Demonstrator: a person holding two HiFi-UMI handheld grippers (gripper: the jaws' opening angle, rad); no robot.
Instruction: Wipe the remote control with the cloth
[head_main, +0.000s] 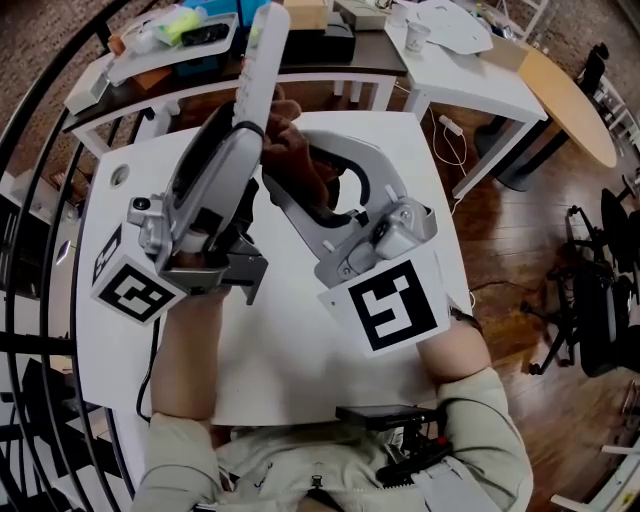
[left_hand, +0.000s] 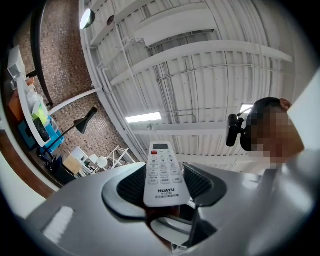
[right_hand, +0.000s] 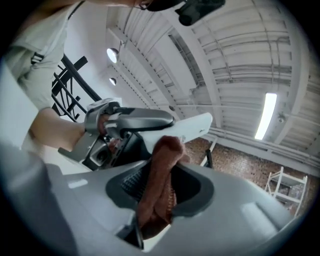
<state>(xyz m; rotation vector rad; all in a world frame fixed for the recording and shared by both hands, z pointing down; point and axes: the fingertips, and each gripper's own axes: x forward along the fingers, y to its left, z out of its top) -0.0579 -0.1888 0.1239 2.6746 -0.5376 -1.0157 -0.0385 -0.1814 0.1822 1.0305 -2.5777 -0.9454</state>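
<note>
**Remote held up, cloth against it**

Head view: above a white table, the left gripper pinches a white remote control. The right gripper pinches a brown cloth against it. Cluttered desks stand beyond.
Left gripper view: the jaws clamp the remote's lower end.
Right gripper view: the bunched cloth hides part of the remote.

Open white table, cluttered desk beyond

An office or lab — a white table on wood floor, more desks behind it, office chairs to its right, brick wall and strip-lit ceiling above.
</note>
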